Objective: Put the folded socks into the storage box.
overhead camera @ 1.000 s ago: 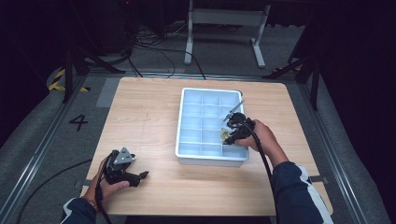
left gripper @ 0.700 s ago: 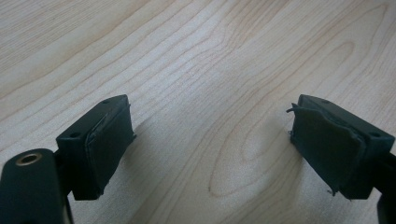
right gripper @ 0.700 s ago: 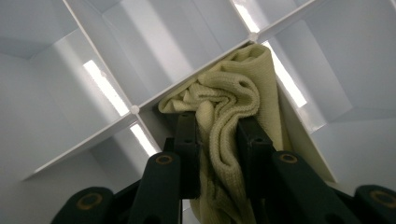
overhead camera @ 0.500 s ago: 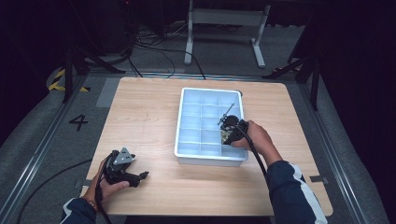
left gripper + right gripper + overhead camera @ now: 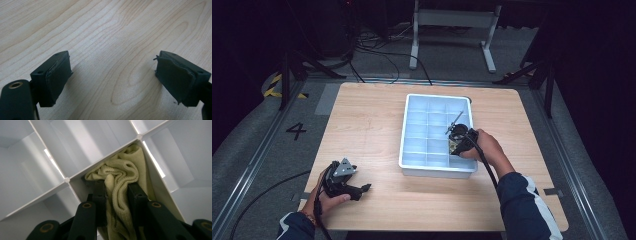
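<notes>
A white divided tray (image 5: 411, 134) stands on the wooden table, right of centre. My right gripper (image 5: 456, 145) reaches down into a compartment at the tray's near right. In the right gripper view its jaws are shut on a fold of pale yellow knitted cloth (image 5: 119, 182), which is bunched into a corner of that compartment (image 5: 150, 165). My left gripper (image 5: 360, 190) rests on the table near the front left edge, held in a hand. The left gripper view shows my left gripper (image 5: 112, 80) open, its pads (image 5: 58, 75) wide apart over bare wood.
The tray's other compartments (image 5: 427, 120) look empty. A cable (image 5: 262, 197) trails off the table's left side from the left gripper. Beyond the table lie a dark floor, a metal frame's legs (image 5: 452, 20) and a floor marking "4" (image 5: 296, 131).
My right gripper has moved a little left and deeper into the tray's near right compartment with the cloth. The left gripper has stayed put.
</notes>
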`<action>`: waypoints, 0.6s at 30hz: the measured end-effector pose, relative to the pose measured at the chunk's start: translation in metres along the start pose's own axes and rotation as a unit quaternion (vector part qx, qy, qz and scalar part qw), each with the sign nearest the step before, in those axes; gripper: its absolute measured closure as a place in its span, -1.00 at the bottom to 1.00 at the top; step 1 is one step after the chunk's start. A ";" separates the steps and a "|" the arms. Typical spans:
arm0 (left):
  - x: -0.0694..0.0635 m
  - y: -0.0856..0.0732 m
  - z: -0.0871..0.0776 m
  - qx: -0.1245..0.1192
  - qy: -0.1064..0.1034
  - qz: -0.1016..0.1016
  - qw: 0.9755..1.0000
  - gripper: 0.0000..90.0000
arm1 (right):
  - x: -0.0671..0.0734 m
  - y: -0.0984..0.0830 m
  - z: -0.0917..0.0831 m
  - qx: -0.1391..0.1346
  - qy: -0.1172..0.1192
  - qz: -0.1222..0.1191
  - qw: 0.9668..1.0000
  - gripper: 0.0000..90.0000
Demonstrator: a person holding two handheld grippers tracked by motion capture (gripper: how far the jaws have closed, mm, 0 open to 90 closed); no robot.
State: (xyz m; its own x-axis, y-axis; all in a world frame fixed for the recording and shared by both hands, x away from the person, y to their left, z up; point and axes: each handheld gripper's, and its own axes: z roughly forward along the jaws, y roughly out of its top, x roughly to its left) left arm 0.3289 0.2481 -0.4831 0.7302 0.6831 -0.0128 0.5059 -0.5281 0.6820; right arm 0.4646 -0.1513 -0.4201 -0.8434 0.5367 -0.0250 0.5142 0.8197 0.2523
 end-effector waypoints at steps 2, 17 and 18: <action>0.000 0.000 0.000 0.000 0.000 0.000 1.000 -0.71 | 0.000 -0.001 -0.001 -0.004 -0.001 0.000 1.000 0.56; 0.000 0.000 0.000 -0.001 -0.001 0.000 1.000 -0.71 | 0.001 -0.008 -0.020 -0.058 -0.010 0.005 0.998 0.43; 0.000 0.000 0.000 0.000 0.000 0.000 1.000 -0.71 | 0.001 -0.008 -0.021 -0.062 -0.012 0.007 0.998 0.43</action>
State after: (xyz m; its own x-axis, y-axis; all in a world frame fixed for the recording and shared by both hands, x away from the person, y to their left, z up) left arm 0.3289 0.2481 -0.4831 0.7303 0.6829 -0.0133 0.5057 -0.5274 0.6827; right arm 0.4560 -0.1618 -0.4021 -0.8317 0.5534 -0.0445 0.5008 0.7824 0.3702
